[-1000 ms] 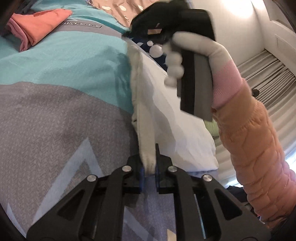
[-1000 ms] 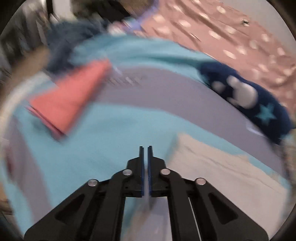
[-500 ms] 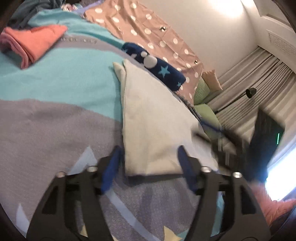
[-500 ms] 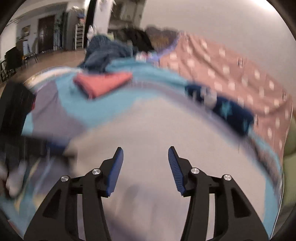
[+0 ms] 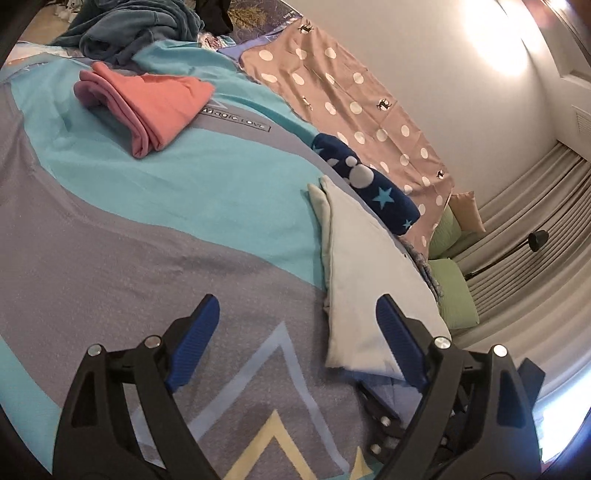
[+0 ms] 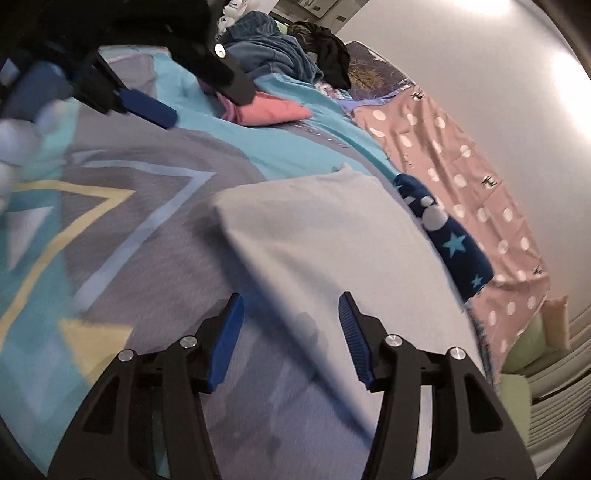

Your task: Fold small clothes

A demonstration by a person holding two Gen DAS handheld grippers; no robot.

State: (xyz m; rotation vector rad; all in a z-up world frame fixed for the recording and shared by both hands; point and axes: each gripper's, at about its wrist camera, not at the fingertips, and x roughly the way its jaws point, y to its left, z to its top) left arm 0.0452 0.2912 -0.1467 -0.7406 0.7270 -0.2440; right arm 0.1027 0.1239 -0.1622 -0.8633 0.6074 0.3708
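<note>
White folded garment (image 5: pixel 365 280) lies flat on the bedspread (image 5: pixel 147 236), long axis running from the near edge of the bed away toward the navy star-print roll (image 5: pixel 369 188); its far end narrows to a point, its near end is the wide hem. The navy roll sits just beyond the garment's far right edge, touching or nearly so.

Count: one white garment, one folded pink garment (image 5: pixel 147 107) well apart to the far left of the white one, one navy roll, one heap of dark blue clothes (image 5: pixel 133 29) beyond the pink one.

Left gripper (image 5: pixel 295 332): jaws have just been opening, now wide apart, nothing clamped; the right finger overlaps the garment's near hem corner.

Right gripper (image 6: pixel 291 325): jaws stand apart over the garment's near fold, pads not pressing the cloth.

Bare bedspread left of the white garment gives open room; its right side runs close along the bed's edge.
</note>
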